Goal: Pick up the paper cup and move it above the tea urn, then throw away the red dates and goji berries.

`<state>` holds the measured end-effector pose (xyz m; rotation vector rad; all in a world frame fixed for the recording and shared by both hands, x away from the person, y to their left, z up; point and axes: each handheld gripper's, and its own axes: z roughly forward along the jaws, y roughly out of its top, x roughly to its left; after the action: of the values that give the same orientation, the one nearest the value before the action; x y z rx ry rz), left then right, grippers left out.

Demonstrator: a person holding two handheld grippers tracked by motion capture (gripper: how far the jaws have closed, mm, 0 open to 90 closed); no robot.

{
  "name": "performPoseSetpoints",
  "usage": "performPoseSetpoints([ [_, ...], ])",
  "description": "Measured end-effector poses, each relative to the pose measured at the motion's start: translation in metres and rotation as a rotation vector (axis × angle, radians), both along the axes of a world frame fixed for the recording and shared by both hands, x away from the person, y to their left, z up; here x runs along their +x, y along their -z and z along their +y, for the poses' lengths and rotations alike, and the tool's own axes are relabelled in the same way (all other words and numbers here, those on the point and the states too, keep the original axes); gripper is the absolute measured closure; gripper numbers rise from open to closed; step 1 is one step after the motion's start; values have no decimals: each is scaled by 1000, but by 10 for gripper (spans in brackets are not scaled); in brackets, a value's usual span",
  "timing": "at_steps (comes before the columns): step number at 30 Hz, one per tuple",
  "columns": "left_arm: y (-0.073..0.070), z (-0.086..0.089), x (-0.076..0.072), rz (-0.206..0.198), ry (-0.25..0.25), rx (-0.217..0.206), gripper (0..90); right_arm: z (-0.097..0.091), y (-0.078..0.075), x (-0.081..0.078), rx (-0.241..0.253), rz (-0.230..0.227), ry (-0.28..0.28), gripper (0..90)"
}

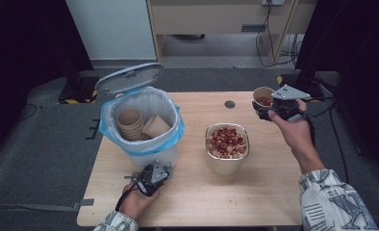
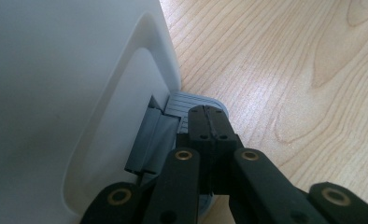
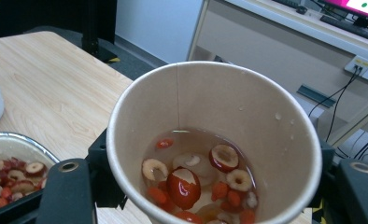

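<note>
My right gripper (image 1: 265, 108) is shut on a paper cup (image 1: 263, 96) that it holds above the table's far right; the paper cup (image 3: 215, 140) holds liquid with red date slices and berries. A metal bowl (image 1: 227, 147) of the same red fruit pieces stands mid-table. At the front left, my left gripper (image 1: 155, 174) is shut, its tips resting on the grey foot pedal (image 2: 191, 101) of the white bin (image 1: 144, 120). The left gripper (image 2: 210, 122) has nothing between its jaws. The bin's lid (image 1: 129, 77) stands open, and stacked paper cups (image 1: 131, 123) lie inside.
The bin has a blue liner (image 1: 110, 134). A dark round hole (image 1: 230, 104) marks the wooden table (image 1: 264, 192) at the back. Cables (image 1: 274, 43) and a cabinet lie on the floor behind. The metal bowl's rim (image 3: 14, 140) shows beside the held cup.
</note>
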<state>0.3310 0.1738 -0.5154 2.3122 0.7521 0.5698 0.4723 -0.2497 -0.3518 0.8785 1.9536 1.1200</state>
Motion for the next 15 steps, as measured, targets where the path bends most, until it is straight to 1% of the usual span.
performPoseSetpoints([
  [3,0,0,0,0,0,-1,898,3,-2,1,-3,-4,-6,304],
  [8,0,0,0,-1,-2,-5,898,17,-9,3,-24,-30,-38,303],
  [10,0,0,0,-1,-2,-5,898,22,-11,4,-24,-35,-50,303],
  [15,0,0,0,-3,-1,-4,898,27,-14,6,-37,-47,-59,303],
])
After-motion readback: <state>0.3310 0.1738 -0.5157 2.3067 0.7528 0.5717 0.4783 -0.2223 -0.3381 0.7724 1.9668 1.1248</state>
